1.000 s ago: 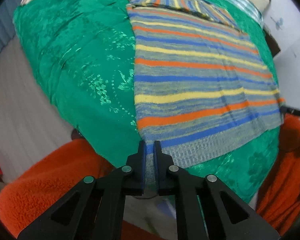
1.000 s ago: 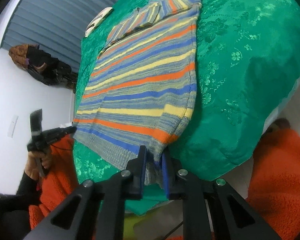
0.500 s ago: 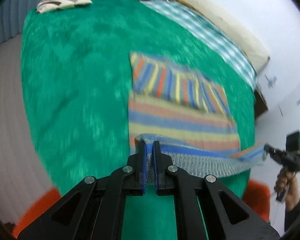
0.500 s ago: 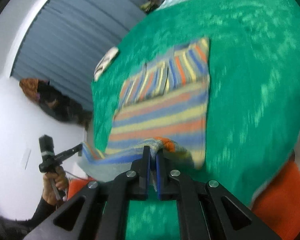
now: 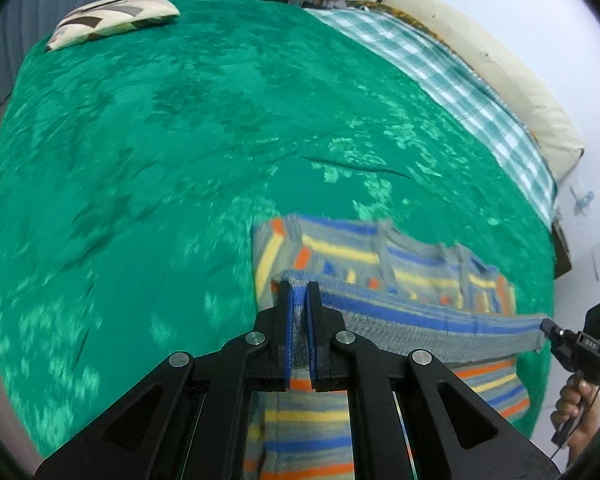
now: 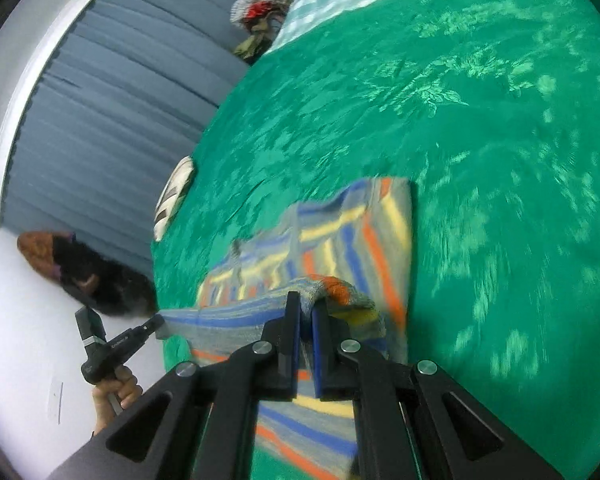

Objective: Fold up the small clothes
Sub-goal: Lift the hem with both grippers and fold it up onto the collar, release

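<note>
A striped knit sweater [image 5: 380, 256] in grey, blue, yellow and orange lies on a green bedspread [image 5: 180, 140]. My left gripper [image 5: 299, 292] is shut on the left corner of its ribbed hem. My right gripper [image 6: 306, 308] is shut on the hem's other corner. The hem [image 5: 440, 320] is stretched between the two grippers and held above the sweater's upper part, near the folded sleeves [image 6: 340, 232]. The right gripper also shows in the left wrist view [image 5: 546, 325], and the left gripper in the right wrist view [image 6: 158, 320].
A patterned pillow [image 5: 112, 16] lies at the bed's far corner. A checked sheet [image 5: 440, 64] and a cream bolster [image 5: 500, 68] run along the far wall side. Blue curtains [image 6: 100, 120] hang behind. A pile of clothes [image 6: 260, 12] sits at the bed's head.
Both grippers have lifted the hem from the near bed edge and carried it forward over the sweater's body toward the sleeves. The sweater is now doubled over itself.
</note>
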Action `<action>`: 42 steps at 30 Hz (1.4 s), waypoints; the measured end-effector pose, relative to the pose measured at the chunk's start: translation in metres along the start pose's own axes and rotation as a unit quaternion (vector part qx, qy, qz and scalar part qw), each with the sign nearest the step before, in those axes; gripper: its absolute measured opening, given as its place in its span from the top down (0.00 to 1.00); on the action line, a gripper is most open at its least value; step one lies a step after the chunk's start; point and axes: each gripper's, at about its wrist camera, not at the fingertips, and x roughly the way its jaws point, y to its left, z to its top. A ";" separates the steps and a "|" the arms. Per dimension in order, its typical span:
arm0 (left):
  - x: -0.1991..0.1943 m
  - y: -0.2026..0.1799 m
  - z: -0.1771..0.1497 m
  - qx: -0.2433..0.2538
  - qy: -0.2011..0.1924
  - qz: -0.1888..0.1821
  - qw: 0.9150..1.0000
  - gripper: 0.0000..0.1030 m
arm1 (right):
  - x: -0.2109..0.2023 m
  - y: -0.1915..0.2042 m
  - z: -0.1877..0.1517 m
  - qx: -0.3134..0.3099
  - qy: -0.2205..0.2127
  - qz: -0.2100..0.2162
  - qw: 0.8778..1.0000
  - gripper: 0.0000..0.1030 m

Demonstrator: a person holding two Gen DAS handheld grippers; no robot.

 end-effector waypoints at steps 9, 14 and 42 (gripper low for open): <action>0.068 0.015 0.050 -0.031 0.012 0.033 0.999 0.87 | 0.054 -0.040 0.049 0.052 -0.024 0.042 0.998 0.91; 0.057 0.034 0.078 -0.082 -0.027 0.031 0.996 0.73 | 0.053 -0.057 0.068 0.080 -0.081 0.023 0.993 0.84; 0.019 -0.024 -0.088 0.193 0.057 0.047 0.978 0.47 | 0.060 0.072 -0.042 -0.330 0.137 -0.100 0.928 0.47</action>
